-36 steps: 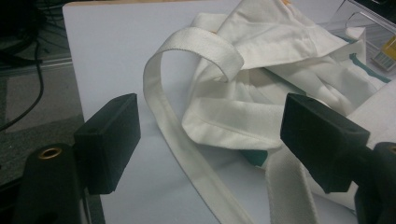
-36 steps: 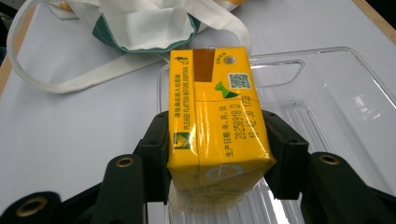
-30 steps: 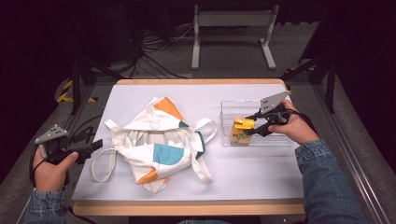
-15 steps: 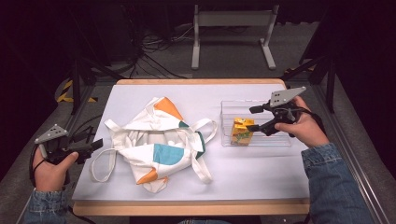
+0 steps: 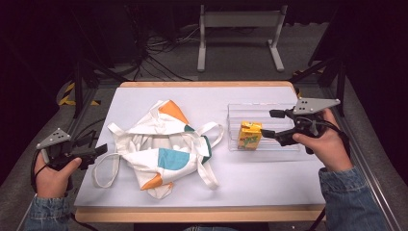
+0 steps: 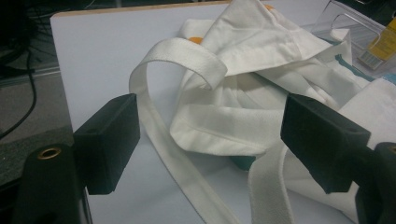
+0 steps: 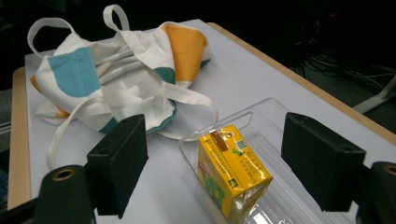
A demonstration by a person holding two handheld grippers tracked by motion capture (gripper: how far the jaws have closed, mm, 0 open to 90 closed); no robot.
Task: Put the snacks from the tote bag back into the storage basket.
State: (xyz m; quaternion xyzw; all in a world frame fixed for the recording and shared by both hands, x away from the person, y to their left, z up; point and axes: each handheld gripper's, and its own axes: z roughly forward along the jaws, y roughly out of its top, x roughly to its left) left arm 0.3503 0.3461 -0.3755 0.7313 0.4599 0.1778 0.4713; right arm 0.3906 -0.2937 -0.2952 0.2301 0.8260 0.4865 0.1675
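High view. Step in hand, as I read it: the yellow juice carton [image 5: 250, 135] has been set upright in the clear tray [image 5: 288, 144], at the tray's 9 o'clock end, and the right tool [image 5: 272, 124] is off it, at about 3 o'clock from the carton and apart from it. Its jaws have just been opening and stand wide, nothing between them. The left tool [image 5: 96, 149] sits at the table's [image 5: 269, 178] 9 o'clock edge, just short of a handle loop of the tote bag [image 5: 163, 147], which lies crumpled left of the tray.

Left gripper view. Left tool [image 6: 210, 135] jaws wide apart, pads bare. A white handle strap [image 6: 177, 51] loops up between them farther off, not touched. Bag cloth fills the 12 to 3 o'clock area.

Right gripper view. Right tool [image 7: 215, 161] jaws wide, carton [image 7: 231, 175] standing free in the tray [image 7: 280, 191] below and between them, no pad contact. Bag [image 7: 116, 79] lies at 11 o'clock.

Next move, by judgement: likely turns to the bag; the left tool needs to close on the near strap, a thin, limp target that may slip.
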